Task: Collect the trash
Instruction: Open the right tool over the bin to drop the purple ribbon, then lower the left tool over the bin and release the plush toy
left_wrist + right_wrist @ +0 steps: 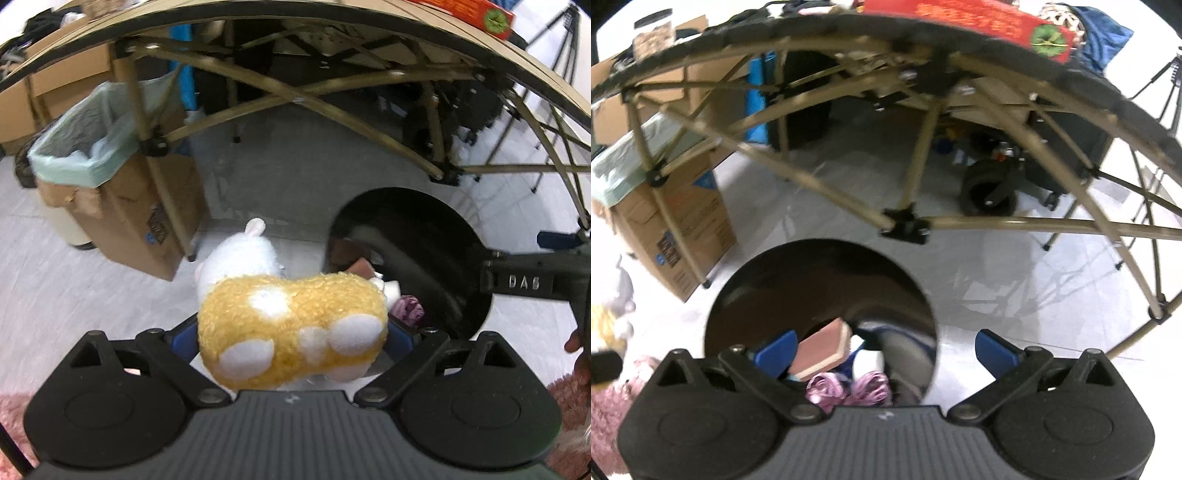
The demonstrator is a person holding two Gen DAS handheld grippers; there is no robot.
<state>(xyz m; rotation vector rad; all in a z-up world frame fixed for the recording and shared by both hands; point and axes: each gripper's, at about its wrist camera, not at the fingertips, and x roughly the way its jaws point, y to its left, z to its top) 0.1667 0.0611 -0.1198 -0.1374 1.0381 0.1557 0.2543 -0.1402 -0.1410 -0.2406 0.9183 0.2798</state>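
Observation:
A yellow and white plush toy (291, 325) sits between the blue pads of my left gripper (291, 338), which is shut on it. The toy hangs above the floor, just left of a round black bin (417, 236). Part of the other gripper's black body (528, 282) reaches in over the bin's right side. In the right wrist view my right gripper (884, 350) stands open above the bin (820, 280), with nothing between its fingers (777, 350). Inside the bin lie a pink-brown block (822, 350) and crumpled purple pieces (849, 387). The plush shows at the left edge (605, 325).
A folding table's tan frame (295, 99) arches over the floor behind the bin. A cardboard box with a pale green bag liner (74, 155) stands at the left. A pink rug (569, 406) lies near me; a wheeled cart (990, 192) stands under the table.

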